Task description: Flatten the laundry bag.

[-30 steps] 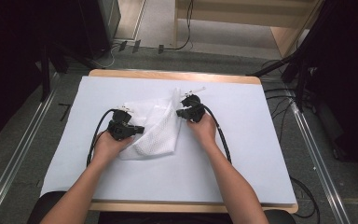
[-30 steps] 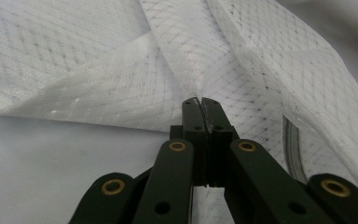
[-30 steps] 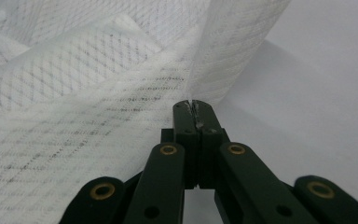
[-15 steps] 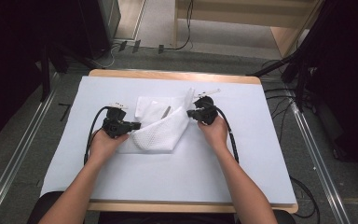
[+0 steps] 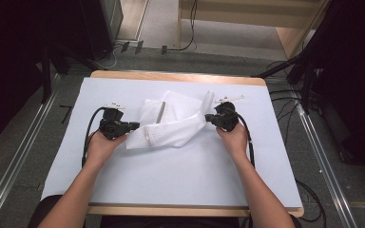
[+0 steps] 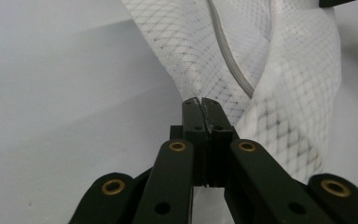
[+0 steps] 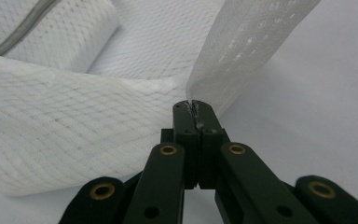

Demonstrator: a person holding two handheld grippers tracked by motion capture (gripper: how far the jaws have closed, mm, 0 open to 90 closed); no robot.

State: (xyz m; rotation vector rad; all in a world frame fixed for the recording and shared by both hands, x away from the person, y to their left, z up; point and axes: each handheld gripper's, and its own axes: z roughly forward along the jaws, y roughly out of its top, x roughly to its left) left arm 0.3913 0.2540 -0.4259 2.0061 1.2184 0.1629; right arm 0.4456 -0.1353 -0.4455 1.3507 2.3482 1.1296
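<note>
A white mesh bag (image 5: 171,126) with a grey zipper lies crumpled in the middle of the table, stretched between both grippers. My left gripper (image 5: 134,127) is shut on the bag's left end; in the left gripper view the jaws (image 6: 200,103) pinch the mesh bag (image 6: 270,65). My right gripper (image 5: 208,118) is shut on the bag's right end. The right gripper view shows its closed tips (image 7: 193,107) clamping a fold of the mesh bag (image 7: 74,126), with a strip rising up to the right.
The table is covered by a pale sheet (image 5: 180,175) with a wooden edge (image 5: 171,76) at the far side. Black cables (image 5: 88,137) trail from each gripper. Metal rails (image 5: 9,175) and dark equipment flank the table on the floor.
My right gripper has moved rightward with the bag's end, and the left has shifted a little left. The bag has been pulled wider between them.
</note>
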